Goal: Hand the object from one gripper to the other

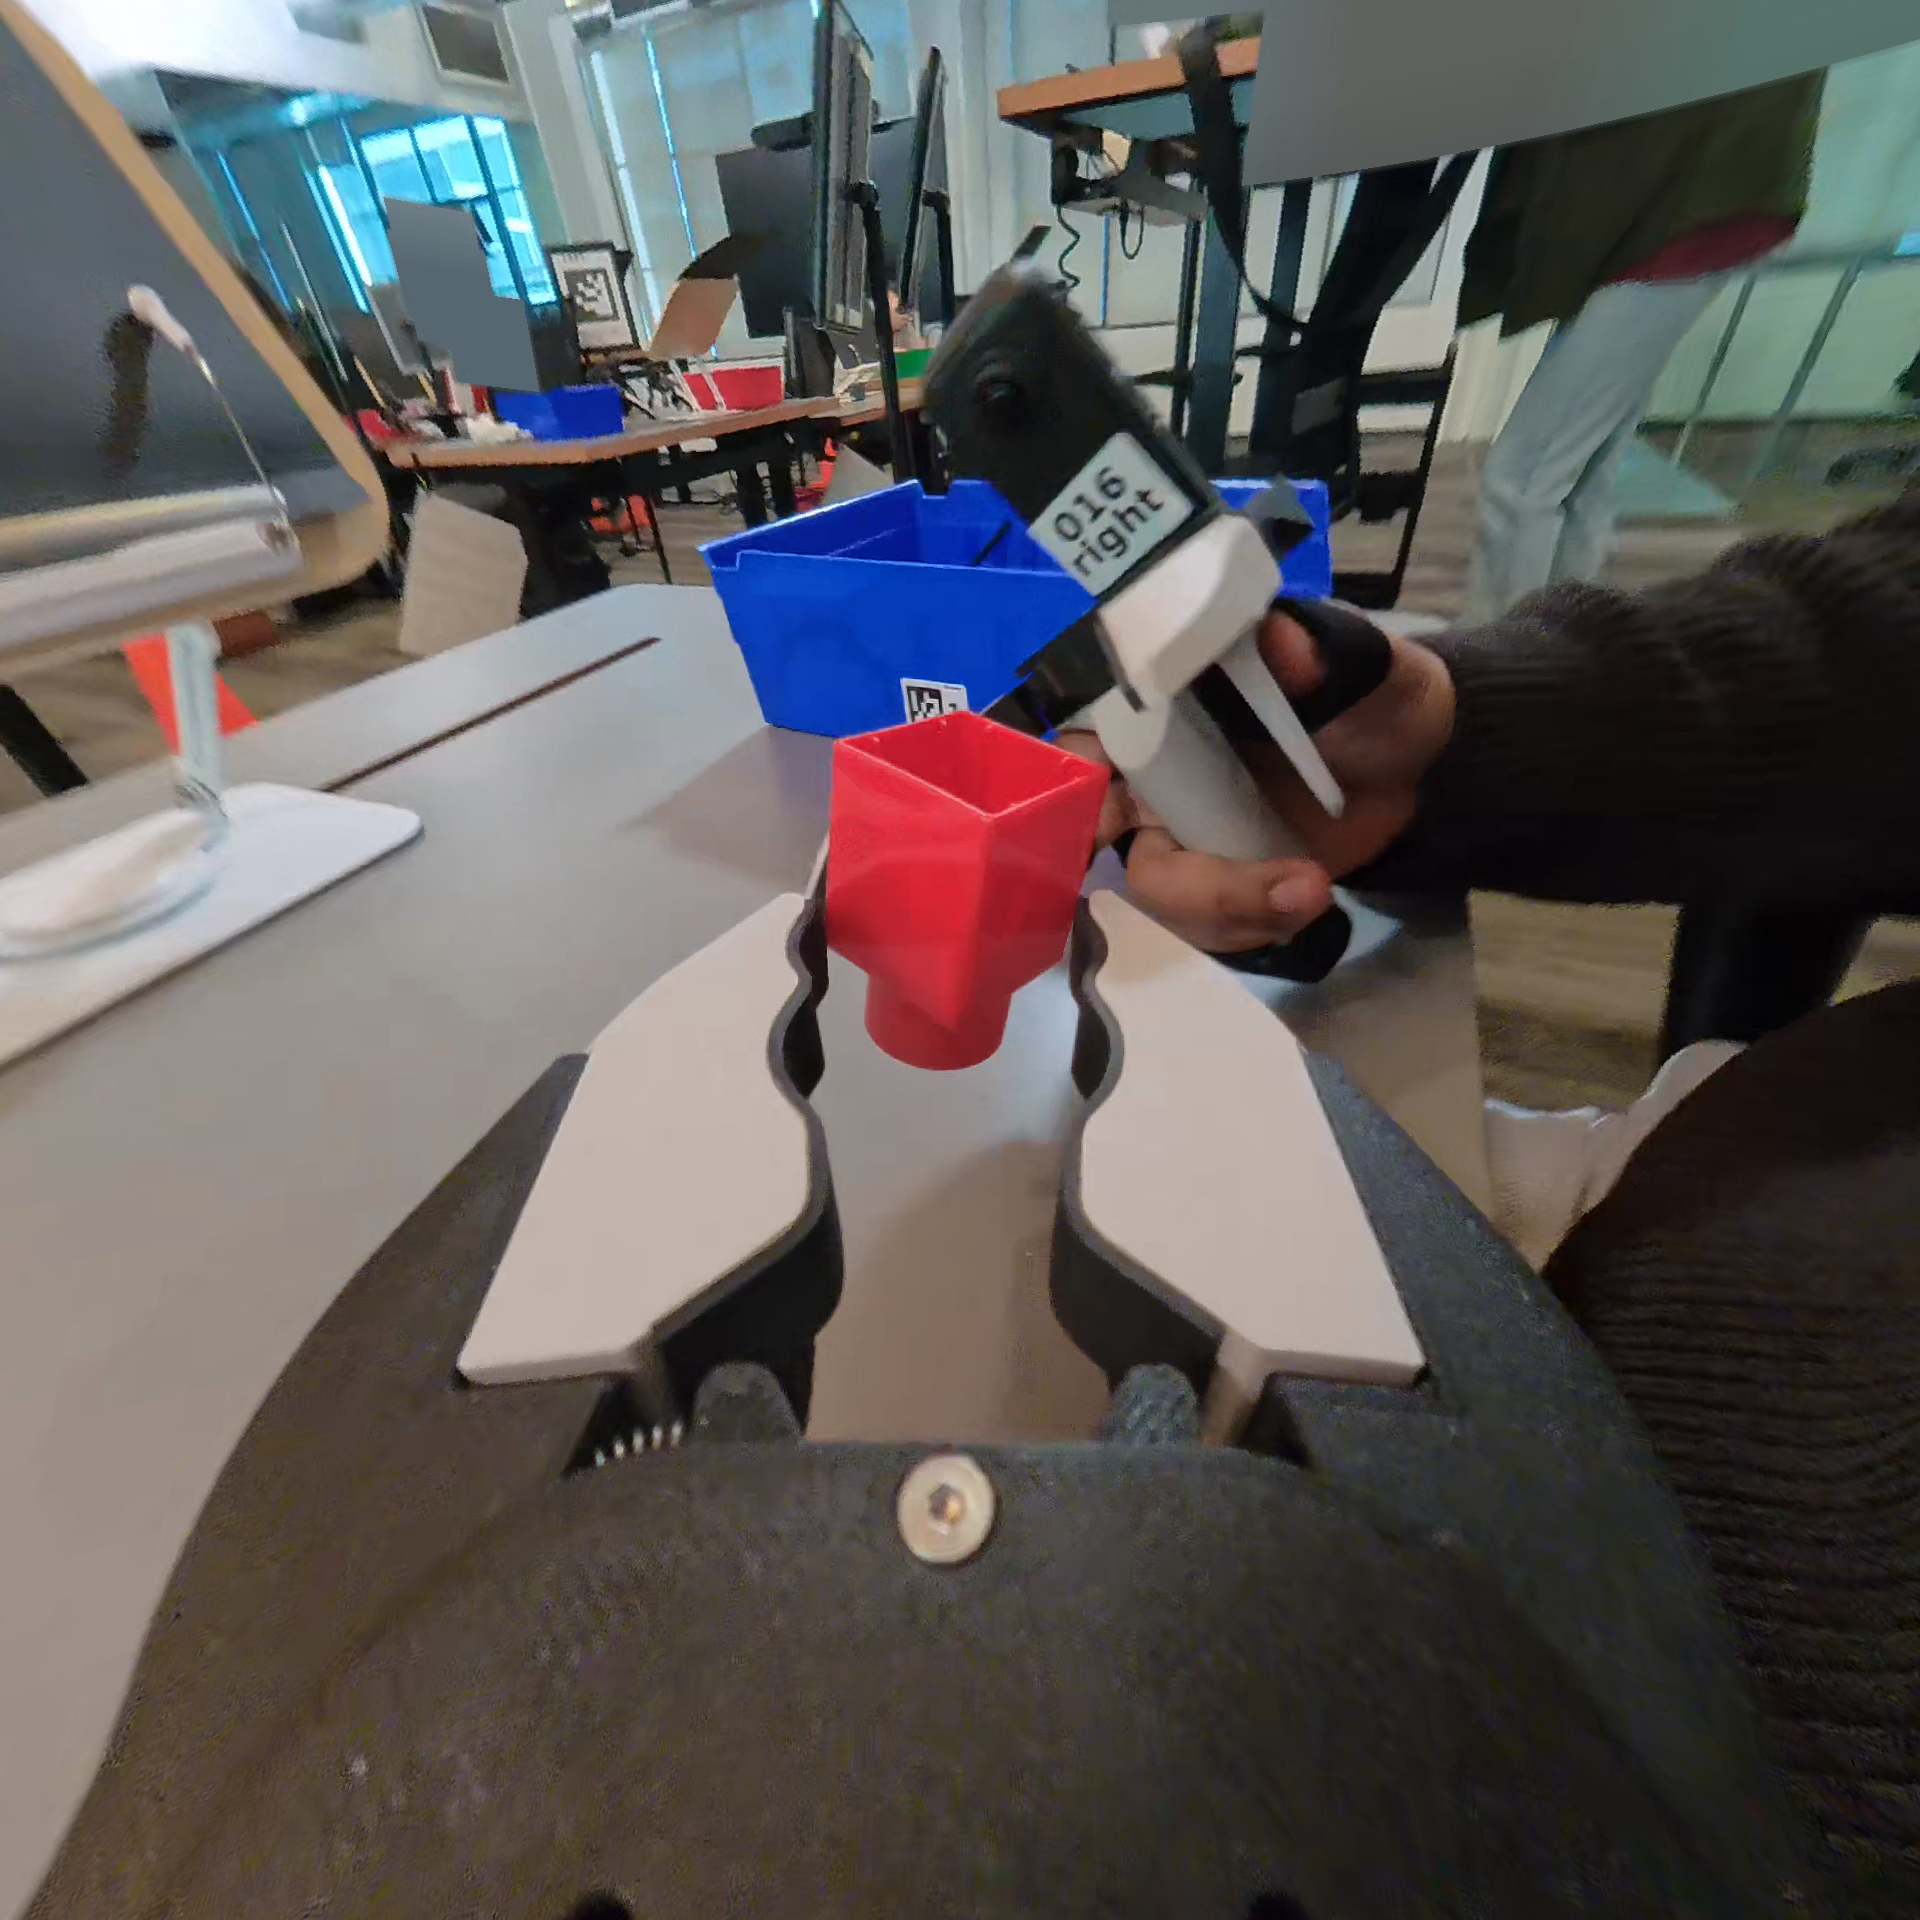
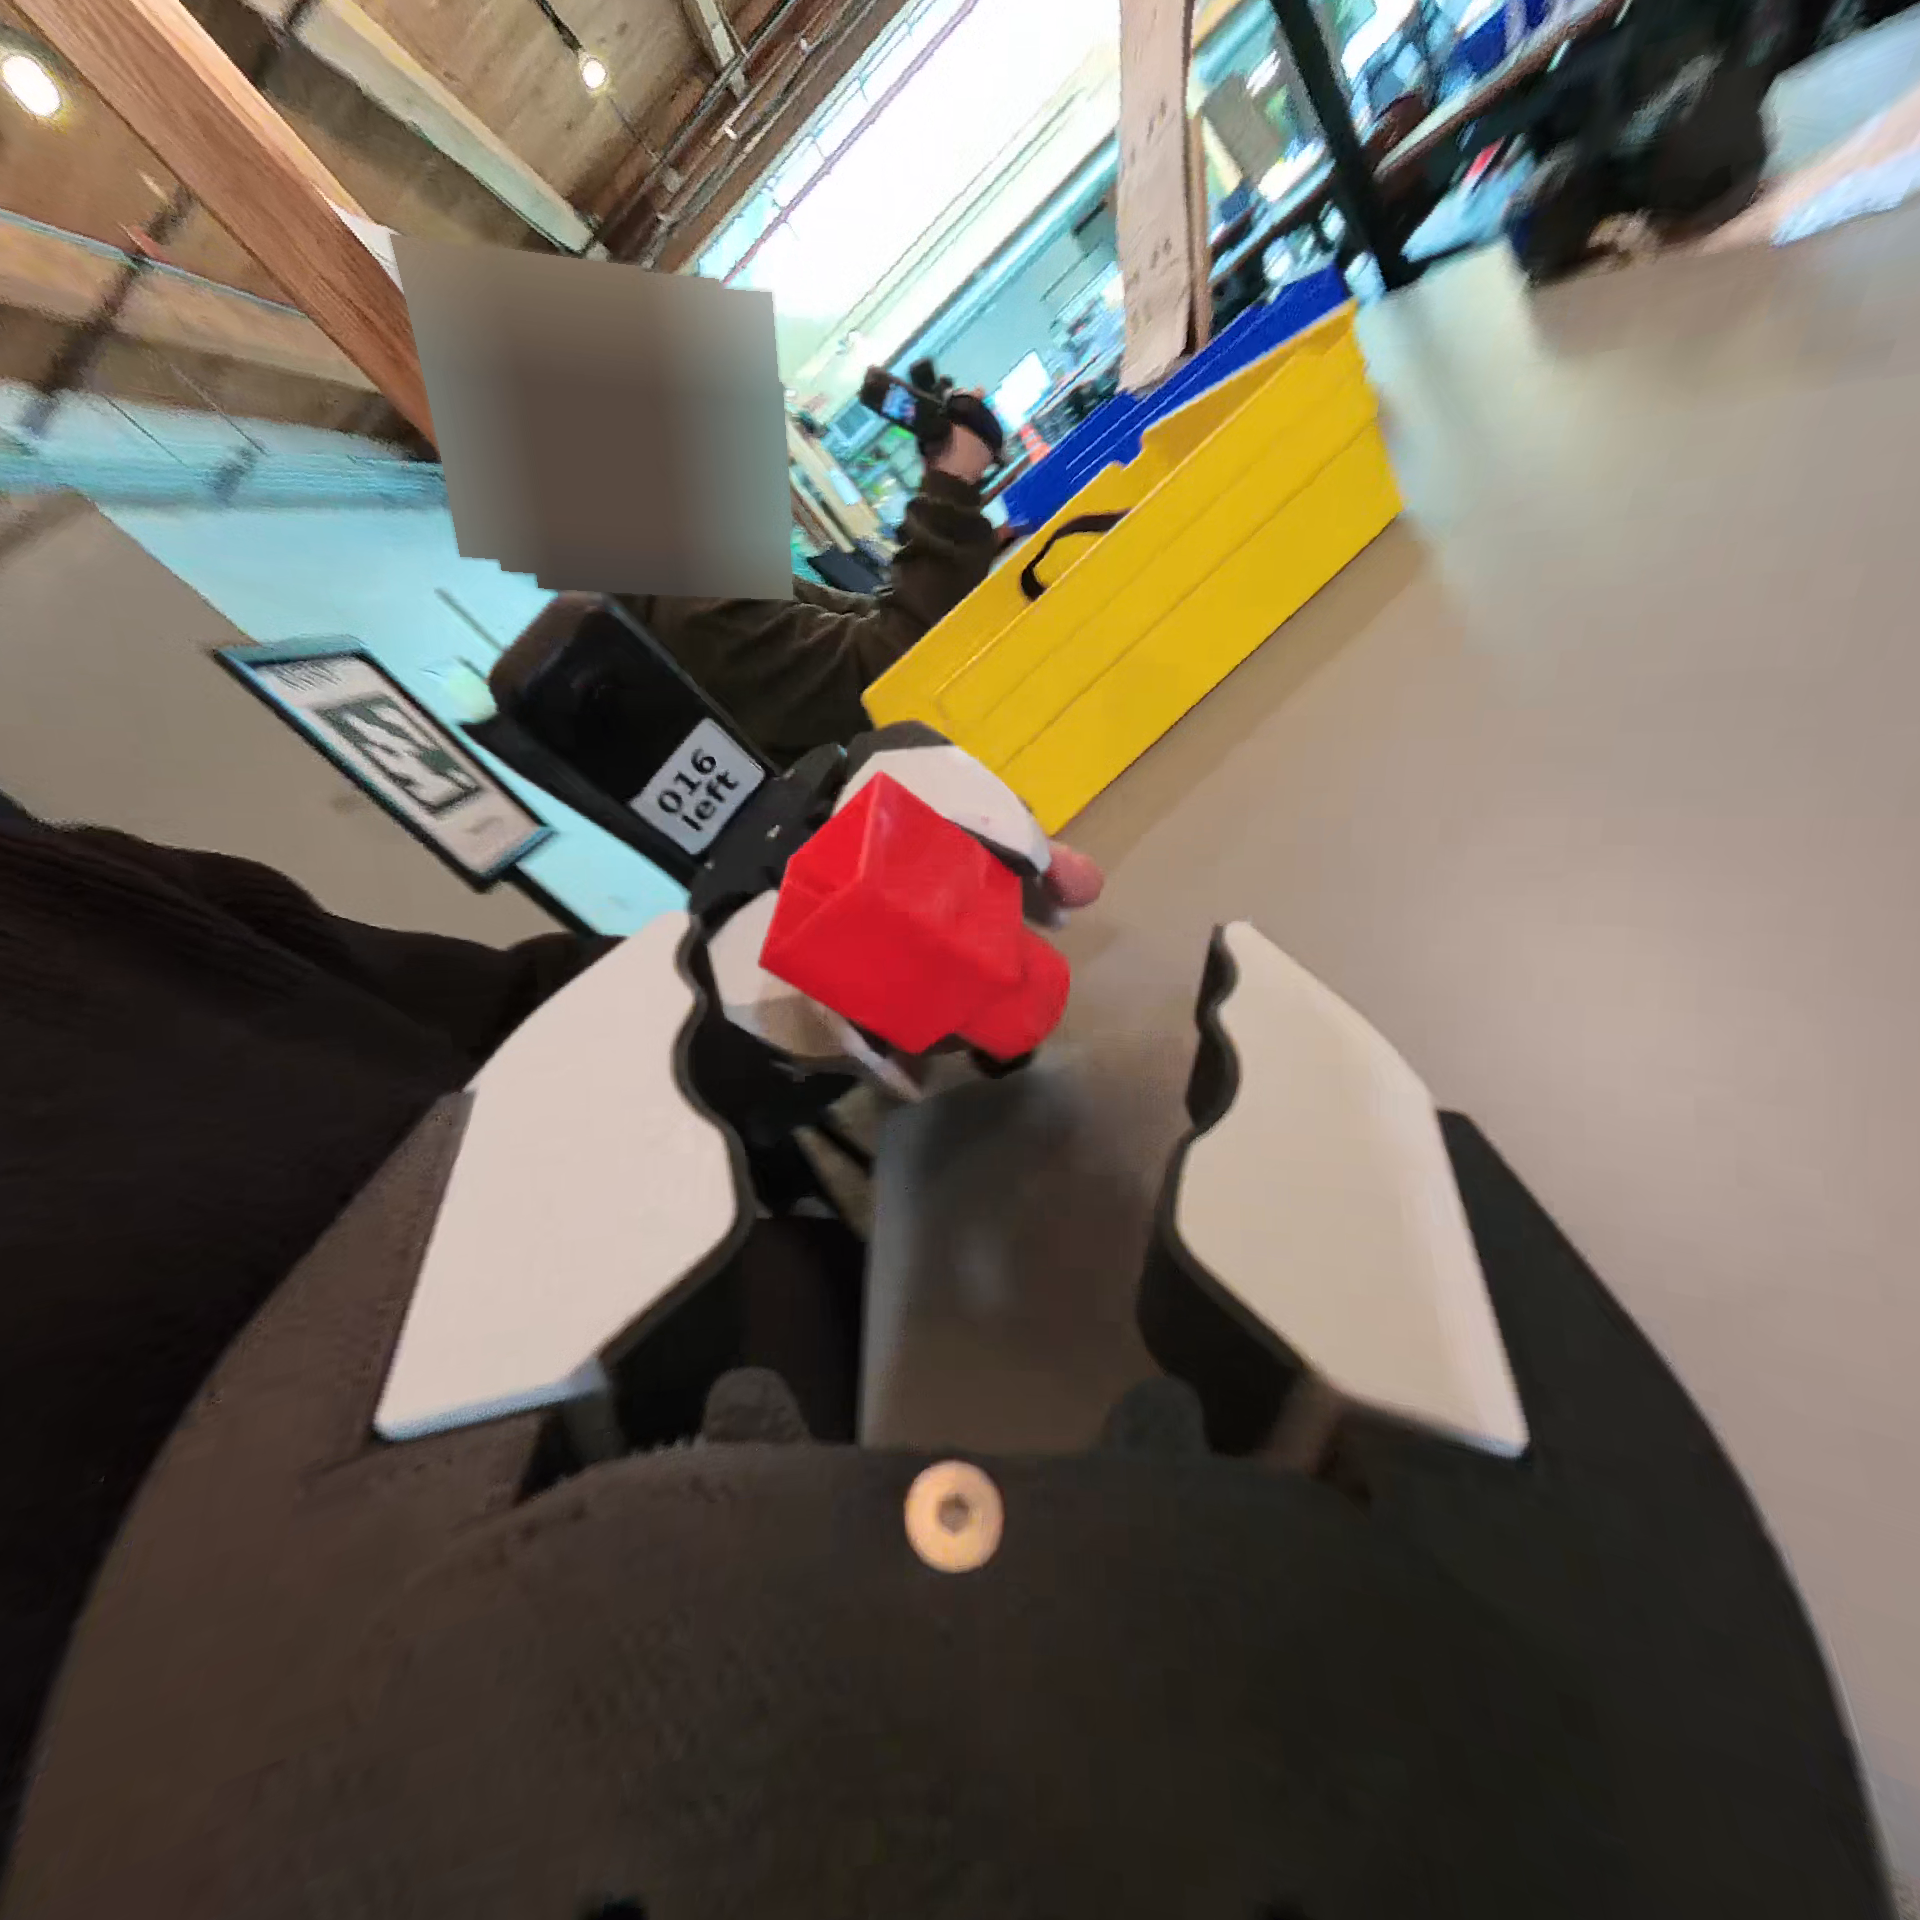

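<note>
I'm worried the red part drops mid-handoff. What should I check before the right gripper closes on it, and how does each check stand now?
1. Left gripper shut on the red part: ok.
2. Right gripper jaws open wide enough: ok.
3. Red part fully between the right jaws: not ok, it sits near the left fingertip.
4. Free surface left for the right jaws: cannot tell.
5. Table below to catch a drop: ok.
6. Blue bin clear of the handoff: ok.

Funnel [image 1: 961, 883] between left gripper [image 1: 951, 940] fingers, bin [image 1: 883, 634] behind.
</note>
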